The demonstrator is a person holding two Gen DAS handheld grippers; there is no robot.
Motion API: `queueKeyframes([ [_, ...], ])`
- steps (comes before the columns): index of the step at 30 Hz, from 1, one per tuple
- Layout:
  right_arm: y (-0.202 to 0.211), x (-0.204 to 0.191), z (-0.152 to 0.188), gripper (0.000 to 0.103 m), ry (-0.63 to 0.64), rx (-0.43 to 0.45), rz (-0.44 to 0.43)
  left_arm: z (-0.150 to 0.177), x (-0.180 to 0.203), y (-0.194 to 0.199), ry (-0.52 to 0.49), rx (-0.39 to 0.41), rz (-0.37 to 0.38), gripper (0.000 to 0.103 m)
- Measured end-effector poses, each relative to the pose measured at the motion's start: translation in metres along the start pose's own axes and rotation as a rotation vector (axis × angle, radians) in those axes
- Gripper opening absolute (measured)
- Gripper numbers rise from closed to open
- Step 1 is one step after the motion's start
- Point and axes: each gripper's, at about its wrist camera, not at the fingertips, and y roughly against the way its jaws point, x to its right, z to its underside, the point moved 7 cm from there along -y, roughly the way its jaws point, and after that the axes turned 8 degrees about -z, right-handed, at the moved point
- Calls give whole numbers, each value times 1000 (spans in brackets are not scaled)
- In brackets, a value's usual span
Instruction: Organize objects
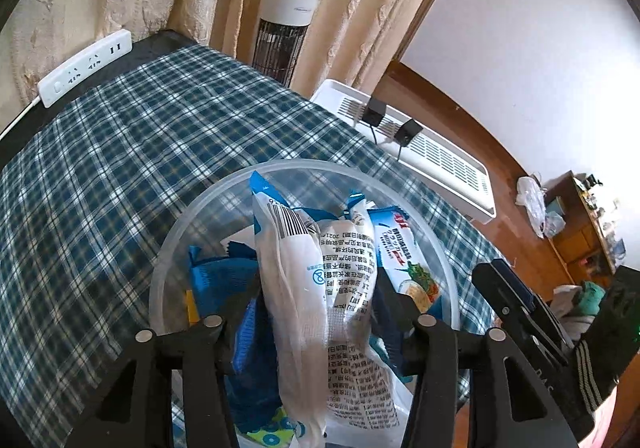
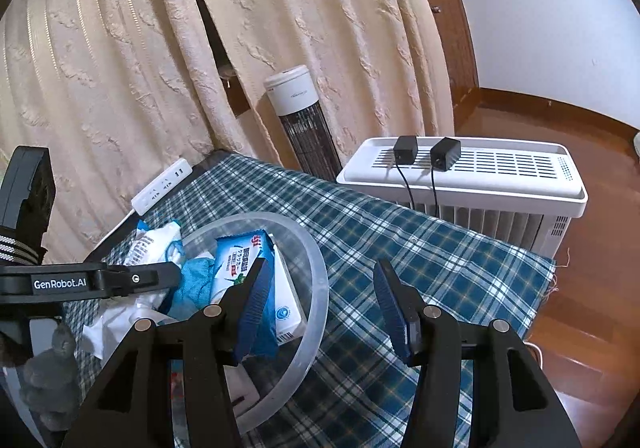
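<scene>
Clamping a white packet (image 1: 320,288), the left gripper (image 1: 316,312) is being held over the clear tub (image 1: 168,248), where blue packets (image 2: 240,268) are lying. The right gripper (image 2: 320,308) is being held with fingers apart and nothing between them, just beside the tub, above the plaid cloth (image 2: 400,248) near the table's front edge.

My right gripper (image 2: 320,308) had black angular arms, silver round screws, ribbed blue finger pads (image 2: 254,306) and white "GenRobot.AI" lettering.
</scene>
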Motion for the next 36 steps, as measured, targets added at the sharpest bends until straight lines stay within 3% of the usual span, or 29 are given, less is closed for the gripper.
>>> queueKeyframes([
  [5, 1, -1, 0, 55, 4, 1, -2, 0, 1, 12, -2, 44, 3, 86],
  [13, 8, -9, 2, 55, 18, 5, -8, 1, -10, 33, -2, 102, -40, 92],
  [16, 11, -13, 3, 55, 26, 4, -9, 4, -22, 42, 6, 126, -91, 93],
  [19, 15, -20, 6, 55, 45, -4, -14, 10, -32, 49, 3, 160, -157, 100],
  [29, 22, -37, 27, 73, 67, -75, -53, 36, -40, 73, -87, 232, -287, 103],
  [36, 30, -54, 40, 82, 123, -105, -48, 51, -41, 85, -120, 267, -326, 103],
])
